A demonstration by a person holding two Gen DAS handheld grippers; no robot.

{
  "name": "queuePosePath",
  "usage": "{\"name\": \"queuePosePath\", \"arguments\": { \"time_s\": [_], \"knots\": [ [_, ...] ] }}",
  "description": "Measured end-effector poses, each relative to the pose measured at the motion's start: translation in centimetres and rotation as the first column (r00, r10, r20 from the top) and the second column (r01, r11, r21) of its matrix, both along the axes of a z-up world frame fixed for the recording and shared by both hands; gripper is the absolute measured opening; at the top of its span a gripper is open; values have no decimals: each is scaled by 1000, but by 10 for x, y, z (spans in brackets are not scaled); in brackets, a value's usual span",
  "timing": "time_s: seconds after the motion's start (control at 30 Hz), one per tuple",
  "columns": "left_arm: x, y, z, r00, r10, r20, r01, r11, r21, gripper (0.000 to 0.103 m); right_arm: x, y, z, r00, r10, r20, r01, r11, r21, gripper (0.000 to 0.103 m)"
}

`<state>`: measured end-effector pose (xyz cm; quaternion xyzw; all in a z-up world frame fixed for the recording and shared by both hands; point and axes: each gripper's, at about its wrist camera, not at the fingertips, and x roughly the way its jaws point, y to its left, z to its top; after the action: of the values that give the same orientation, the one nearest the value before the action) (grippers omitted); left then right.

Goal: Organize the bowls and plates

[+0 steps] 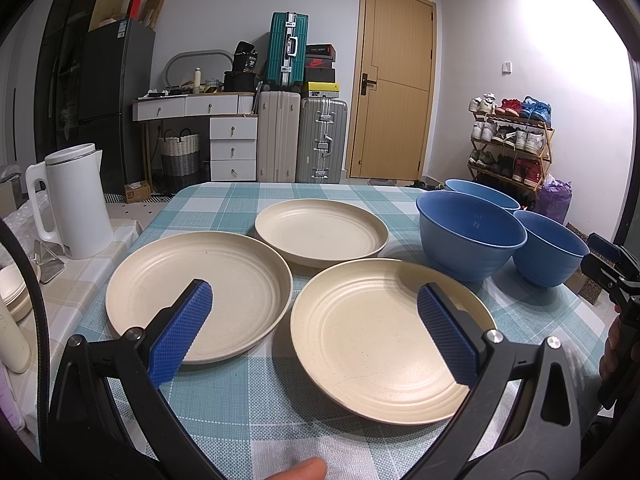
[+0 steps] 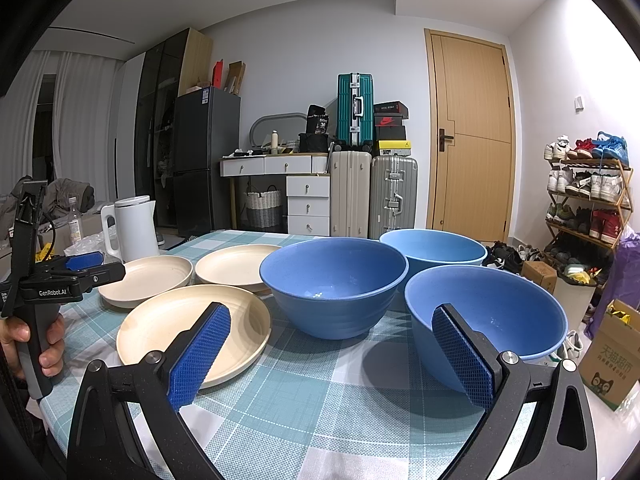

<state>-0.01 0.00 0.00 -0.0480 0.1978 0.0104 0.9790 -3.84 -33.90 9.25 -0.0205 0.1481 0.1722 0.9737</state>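
Nothing is being stacked yet.
Both the left gripper [image 1: 315, 330] and the right gripper [image 2: 331, 354] are hovering wide apart and empty; three plates [image 1: 390, 340] and three bowls [image 2: 334, 286] are sitting separately ahead on the counter [image 1: 256, 404].

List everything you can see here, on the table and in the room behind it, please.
Plates: three, cream, left half of the table, lying apart.
Bowls: three, blue, right half of the table, clustered, unstacked.
Tablecloth: one, teal and white check.
Kettle: one, white, side surface left of the table.
Suitcases: three, beige and grey on the floor, teal on top.
Drawers: white, beside the suitcases.
Fridge: one, dark, back left.
Door: one, wooden, shut.
Shoe rack: one, wooden, full, right wall.
Left gripper: black with blue pads, open, over the plates.
Right gripper: same, open, before the bowls.
Hand: holds the left gripper's handle.
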Motion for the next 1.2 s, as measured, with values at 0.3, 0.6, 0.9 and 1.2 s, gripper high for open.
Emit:
{"name": "queuePosePath", "arguments": {
  "time_s": [0.3,0.6,0.9,1.2],
  "knots": [
    [0,0,0,1000,0,0,0,1000,0,102,0,0,0,1000,-1,1,1,1000,1,103],
    [0,0,0,1000,0,-1,0,1000,1,103,0,0,0,1000,0,1,0,1000,0,103],
    [0,0,0,1000,0,-1,0,1000,1,102,0,0,0,1000,-2,-3,2,1000,0,103],
    [0,0,0,1000,-1,-3,1,1000,2,103,2,3,-2,1000,-2,-15,3,1000,4,103]
  ]
}}
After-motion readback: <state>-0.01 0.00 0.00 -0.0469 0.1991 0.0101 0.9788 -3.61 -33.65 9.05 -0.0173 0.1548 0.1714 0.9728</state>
